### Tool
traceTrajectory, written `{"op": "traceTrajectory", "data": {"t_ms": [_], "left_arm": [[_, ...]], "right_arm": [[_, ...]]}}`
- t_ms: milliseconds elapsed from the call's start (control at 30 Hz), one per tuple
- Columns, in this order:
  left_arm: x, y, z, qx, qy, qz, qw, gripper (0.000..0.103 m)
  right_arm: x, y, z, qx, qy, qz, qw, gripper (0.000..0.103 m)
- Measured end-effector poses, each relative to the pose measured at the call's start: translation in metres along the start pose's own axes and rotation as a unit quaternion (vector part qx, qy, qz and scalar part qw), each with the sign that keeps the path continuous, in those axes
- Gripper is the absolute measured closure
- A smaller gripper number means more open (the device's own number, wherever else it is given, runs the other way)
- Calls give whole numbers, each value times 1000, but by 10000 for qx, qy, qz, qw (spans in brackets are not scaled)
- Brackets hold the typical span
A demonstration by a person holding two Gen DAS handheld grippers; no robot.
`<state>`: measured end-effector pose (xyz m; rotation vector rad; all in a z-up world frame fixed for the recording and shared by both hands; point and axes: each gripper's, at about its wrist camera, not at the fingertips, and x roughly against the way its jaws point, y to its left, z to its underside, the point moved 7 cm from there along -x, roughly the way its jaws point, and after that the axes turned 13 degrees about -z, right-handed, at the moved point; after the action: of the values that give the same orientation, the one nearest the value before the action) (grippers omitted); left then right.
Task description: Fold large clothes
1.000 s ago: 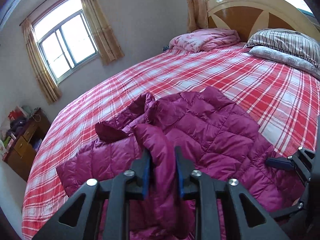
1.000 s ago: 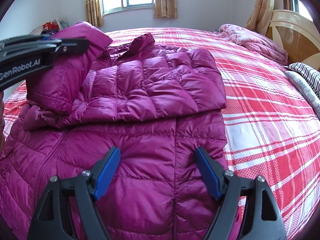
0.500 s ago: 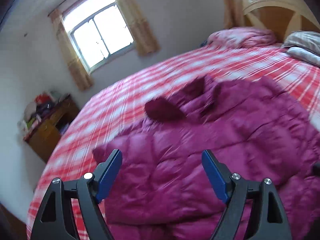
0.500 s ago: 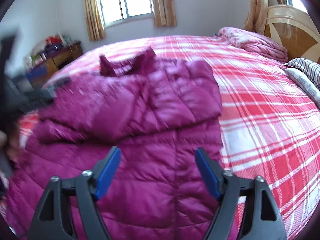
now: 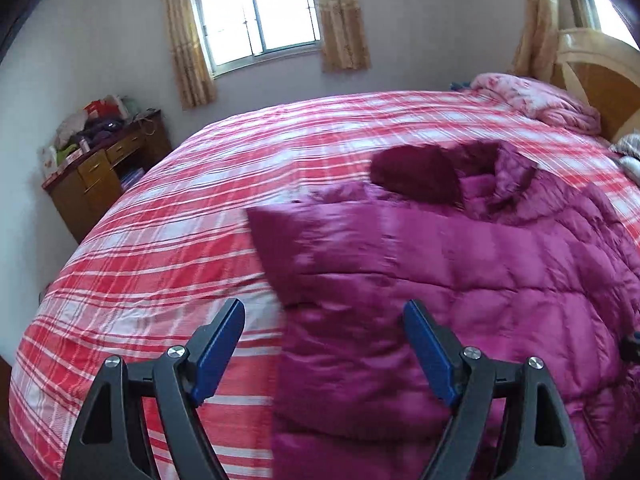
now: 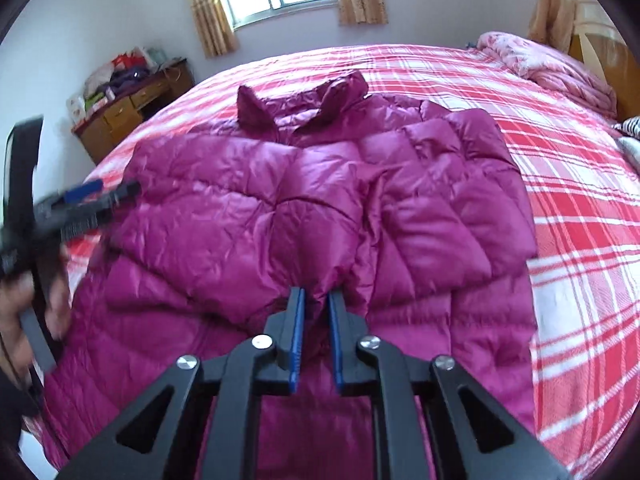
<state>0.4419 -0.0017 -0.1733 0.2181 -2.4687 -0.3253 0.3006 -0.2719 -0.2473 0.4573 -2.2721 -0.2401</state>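
Coat [image 6: 320, 208] pinched by right tongs [image 6: 317, 312].
Left tongs [image 5: 324, 344], wide open and empty, seen at 9 o'clock.

One magenta puffer jacket [image 6: 320, 208] is lying at frame centre. Two grippers are showing: left gripper [image 5: 324, 344] at lower centre, right gripper [image 6: 317, 332] likewise. One window [image 5: 256, 12] is sitting top centre, two curtains [image 5: 184, 36] flanking it. One wooden dresser [image 5: 100, 176] is standing left. One pink quilt [image 5: 536, 100] is lying upper right.
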Motion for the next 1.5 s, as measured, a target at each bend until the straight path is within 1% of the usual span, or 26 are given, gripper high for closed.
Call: {"op": "traceTrajectory", "data": {"t_ms": [67,133,200,233,267,300,333,367,400,433,467,533,567,633,667,733,900,1167,1367,1500], "left_arm": [[-8,18,-2,147,72,-143,9998,21],[-13,29,-3,326,165,-197,9991,21],[-10,34,-6,466,136,-138,9987,21],[-6,32,-10,509,72,-97,9986,21],[-3,29,-13,518,4,-39,9986,21],[0,23,-18,498,-59,38,9987,21],[3,15,-22,459,-101,130,9988,21],[4,5,-26,411,-120,235,9988,21],[4,-4,-29,366,-118,333,9987,21],[1,-15,-31,290,-82,417,9987,21],[-6,-23,-32,205,-2,400,9990,21],[-30,-32,-28,119,277,103,9995,21],[-43,-34,-23,123,493,42,9987,21],[-60,-35,-14,184,766,9,9969,21],[-64,-34,-11,242,823,43,9963,21],[-68,-34,-6,296,866,132,9957,20],[-77,-34,0,370,1055,209,9935,14],[-84,-39,5,269,1228,135,9920,8],[-88,-36,7,341,1333,141,9904,5],[-93,-33,6,393,1387,155,9894,3]], "right_arm": [[0,-1,-1,64,29,43,10000,89],[4,-3,-6,36,-69,144,9999,81],[17,-5,-15,-5,-367,353,9987,48],[27,-3,-21,-5,-608,428,9972,42],[37,-1,-29,-19,-866,537,9948,41],[41,3,-35,-7,-962,579,9937,41],[41,8,-40,21,-996,536,9936,41],[38,12,-46,50,-1004,471,9938,44],[31,15,-52,84,-980,439,9942,52],[23,18,-56,100,-917,430,9948,56],[13,18,-59,76,-823,383,9958,58],[-8,16,-58,-3,-589,256,9979,58],[-21,13,-56,-5,-477,323,9983,58],[-33,8,-50,-4,-370,439,9984,58],[-38,5,-47,-40,-339,438,9985,58],[-41,0,-41,-74,-322,439,9985,58],[-41,1,-34,-28,-287,523,9982,58],[-45,3,-31,65,-212,771,9968,58],[-46,3,-28,140,-174,921,9955,57],[-49,7,-26,263,-127,1141,9930,57]]}}
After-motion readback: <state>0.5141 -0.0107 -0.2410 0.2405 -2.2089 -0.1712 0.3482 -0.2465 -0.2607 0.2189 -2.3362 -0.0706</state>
